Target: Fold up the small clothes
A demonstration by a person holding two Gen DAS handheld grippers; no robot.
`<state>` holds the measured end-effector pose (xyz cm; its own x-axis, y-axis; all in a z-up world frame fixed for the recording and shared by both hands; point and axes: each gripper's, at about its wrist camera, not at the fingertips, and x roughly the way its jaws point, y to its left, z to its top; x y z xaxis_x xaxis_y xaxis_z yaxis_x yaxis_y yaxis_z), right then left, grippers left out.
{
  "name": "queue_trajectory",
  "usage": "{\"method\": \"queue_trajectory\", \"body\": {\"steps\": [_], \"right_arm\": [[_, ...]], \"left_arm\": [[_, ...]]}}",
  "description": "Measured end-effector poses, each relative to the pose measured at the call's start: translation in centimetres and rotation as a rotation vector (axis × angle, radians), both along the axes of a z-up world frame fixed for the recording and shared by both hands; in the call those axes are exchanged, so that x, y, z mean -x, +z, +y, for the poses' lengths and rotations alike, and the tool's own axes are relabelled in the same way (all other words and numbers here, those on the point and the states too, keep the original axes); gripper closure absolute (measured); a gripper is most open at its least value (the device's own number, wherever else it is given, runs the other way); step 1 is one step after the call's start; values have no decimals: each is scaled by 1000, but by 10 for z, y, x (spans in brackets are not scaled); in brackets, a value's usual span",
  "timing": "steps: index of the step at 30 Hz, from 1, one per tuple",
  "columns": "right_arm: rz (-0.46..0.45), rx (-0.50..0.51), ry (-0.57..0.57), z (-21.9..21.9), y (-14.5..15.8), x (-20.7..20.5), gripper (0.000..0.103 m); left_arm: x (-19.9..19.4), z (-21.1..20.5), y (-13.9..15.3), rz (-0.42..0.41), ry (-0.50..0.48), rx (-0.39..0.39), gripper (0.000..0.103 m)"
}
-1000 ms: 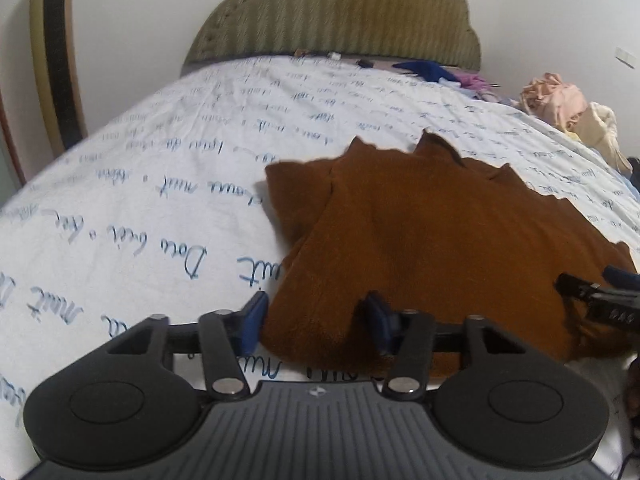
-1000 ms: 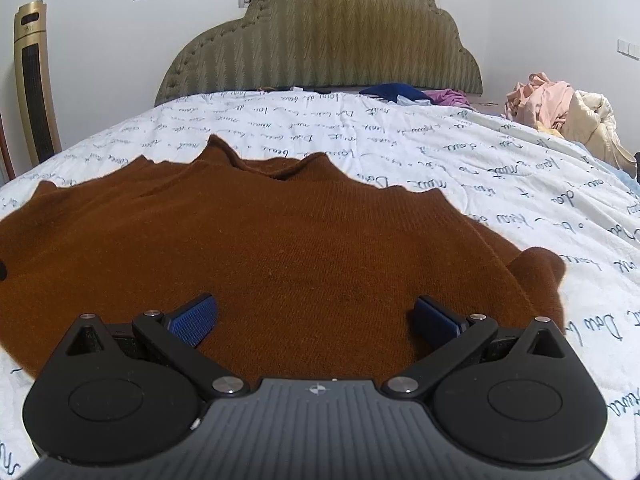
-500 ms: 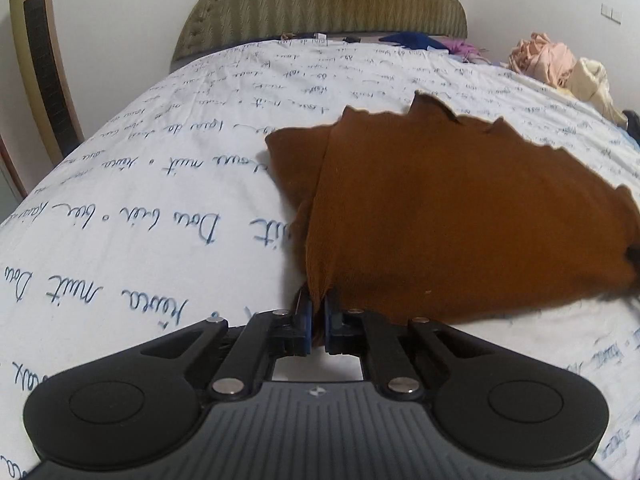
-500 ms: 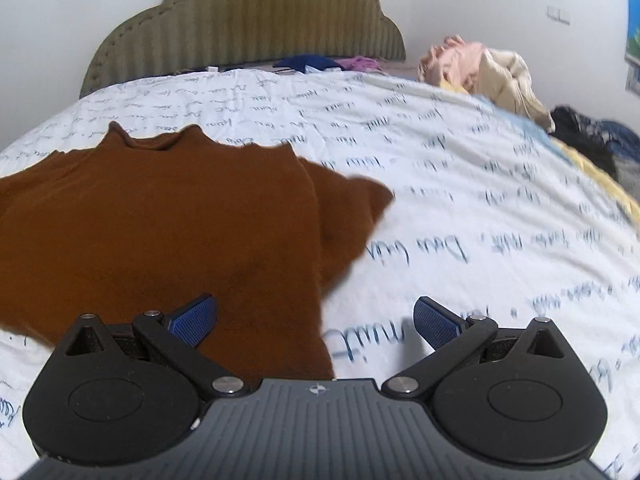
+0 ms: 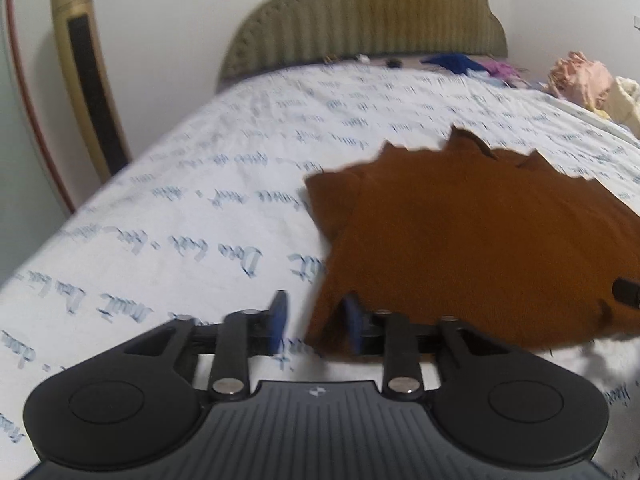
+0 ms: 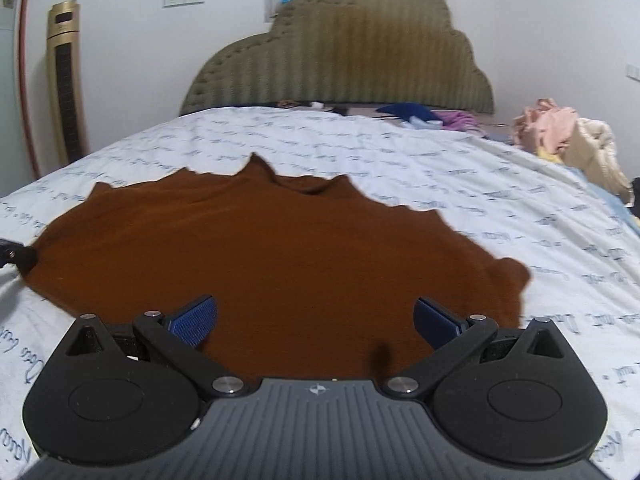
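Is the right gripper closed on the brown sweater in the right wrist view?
No. The right gripper is wide open above the brown sweater, gripping nothing.

Matt brown knit sweater (image 6: 260, 256) on a smooth printed cotton bedsheet (image 6: 460, 184); ribbed fabric headboard (image 6: 340, 60); matt black plastic claws.

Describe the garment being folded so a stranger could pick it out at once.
Start from the bed with the olive scalloped headboard and the white sheet printed with blue handwriting. The brown sweater lies spread flat on the near part of that sheet, just ahead of the grippers. Unlike the pink and cream clothes heaped at the far right edge, it is a single rust-brown knit lying alone.
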<state>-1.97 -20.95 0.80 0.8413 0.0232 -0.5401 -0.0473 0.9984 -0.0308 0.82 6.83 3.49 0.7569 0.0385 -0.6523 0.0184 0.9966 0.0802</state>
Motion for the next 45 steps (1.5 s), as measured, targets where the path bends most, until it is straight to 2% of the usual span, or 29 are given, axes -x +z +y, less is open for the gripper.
{"method": "queue_trajectory", "body": {"steps": [2, 3, 5, 7, 14, 32, 36, 42, 45], "right_arm": [[20, 5, -23, 3, -5, -4, 0], [37, 5, -36, 3, -10, -7, 0], [75, -8, -53, 0, -21, -10, 0], [67, -20, -51, -1, -29, -8, 0], [67, 23, -47, 5, -35, -7, 0], [57, 23, -46, 2, -37, -7, 0], [33, 33, -28, 6, -31, -3, 0], [2, 71, 70, 28, -17, 4, 0], [-1, 91, 131, 44, -10, 5, 0]], "left_arm": [[2, -2, 4, -36, 21, -16, 31], [3, -3, 6, -56, 32, -27, 29], [3, -6, 7, -71, 48, -64, 29], [-1, -8, 6, -57, 58, -87, 29], [-11, -3, 2, -16, 91, -83, 29], [-32, 12, -1, 44, 125, -85, 29], [-38, 19, 1, 57, 98, -44, 29], [-55, 29, 4, 70, 88, -20, 29], [-66, 35, 6, 96, 43, 56, 29]]}}
